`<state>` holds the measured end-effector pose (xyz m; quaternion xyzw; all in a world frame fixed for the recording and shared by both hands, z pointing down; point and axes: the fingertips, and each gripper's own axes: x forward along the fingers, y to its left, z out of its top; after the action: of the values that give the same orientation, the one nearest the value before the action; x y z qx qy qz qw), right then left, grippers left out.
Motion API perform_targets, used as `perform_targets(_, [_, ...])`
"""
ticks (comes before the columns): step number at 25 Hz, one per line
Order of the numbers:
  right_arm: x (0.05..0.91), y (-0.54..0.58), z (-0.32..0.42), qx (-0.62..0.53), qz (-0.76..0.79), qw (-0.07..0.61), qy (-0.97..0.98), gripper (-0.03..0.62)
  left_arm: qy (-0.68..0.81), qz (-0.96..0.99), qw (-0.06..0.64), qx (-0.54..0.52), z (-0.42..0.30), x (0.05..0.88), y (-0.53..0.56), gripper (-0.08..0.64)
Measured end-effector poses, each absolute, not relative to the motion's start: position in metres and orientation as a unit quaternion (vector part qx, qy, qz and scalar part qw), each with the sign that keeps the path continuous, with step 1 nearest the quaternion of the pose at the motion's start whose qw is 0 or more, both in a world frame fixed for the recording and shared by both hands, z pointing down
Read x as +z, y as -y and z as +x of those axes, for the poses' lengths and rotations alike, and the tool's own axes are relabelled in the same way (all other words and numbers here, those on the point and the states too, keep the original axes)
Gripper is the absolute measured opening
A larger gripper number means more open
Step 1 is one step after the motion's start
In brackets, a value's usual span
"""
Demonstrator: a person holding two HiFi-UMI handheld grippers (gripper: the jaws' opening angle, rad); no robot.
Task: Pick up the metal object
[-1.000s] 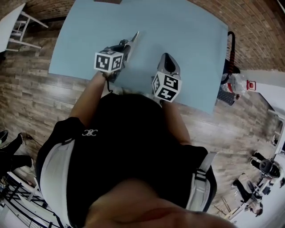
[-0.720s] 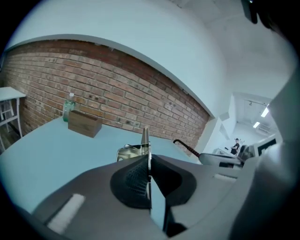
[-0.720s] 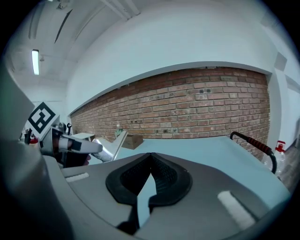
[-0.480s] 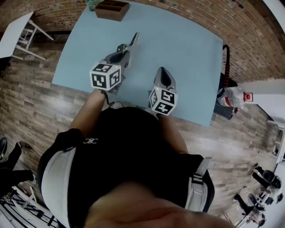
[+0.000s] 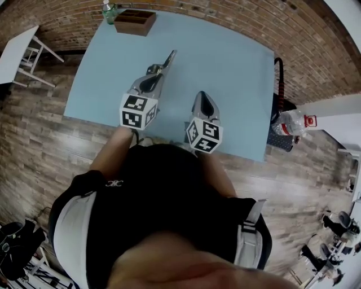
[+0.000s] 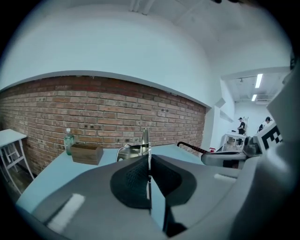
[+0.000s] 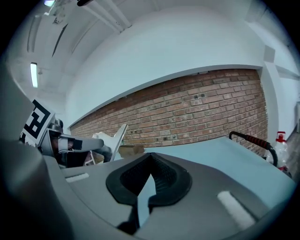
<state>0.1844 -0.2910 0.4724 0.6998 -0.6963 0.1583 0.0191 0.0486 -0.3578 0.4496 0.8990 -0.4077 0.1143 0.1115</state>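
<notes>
A wooden box [image 5: 135, 21] sits at the blue table's [image 5: 237, 68] far edge; a green bottle [image 5: 108, 11] stands just beside it. A brick wall [image 6: 103, 112] runs behind; a white table [image 5: 16, 46] stands apart.

Your left gripper [image 6: 149, 157] hides the held end of the metal object [image 6: 145, 137] between its jaws; people [image 6: 241, 125] far right of it are too small to tell.

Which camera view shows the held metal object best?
Head view: the metal object shows its flat length, projecting from the left gripper over the table. Left gripper view: edge-on, a thin sliver between shut jaws. Right gripper view: only its slanted tip, far left.
</notes>
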Motion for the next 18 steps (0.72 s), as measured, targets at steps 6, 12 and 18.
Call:
perform_targets(6, [0.471, 0.286, 0.189, 0.155, 0.707, 0.023, 0.689, 0.011, 0.406, 0.897, 0.122, 0.122, 0.051, 0.457, 0.357, 0.002])
perform_targets(12, [0.474, 0.286, 0.185, 0.158, 0.699, 0.029, 0.697, 0.012, 0.412, 0.893, 0.131, 0.127, 0.051, 0.465, 0.357, 0.002])
perform_targets(18, [0.476, 0.289, 0.181, 0.152, 0.699, 0.035, 0.697, 0.012, 0.416, 0.888, 0.154, 0.123, 0.046, 0.475, 0.358, 0.002])
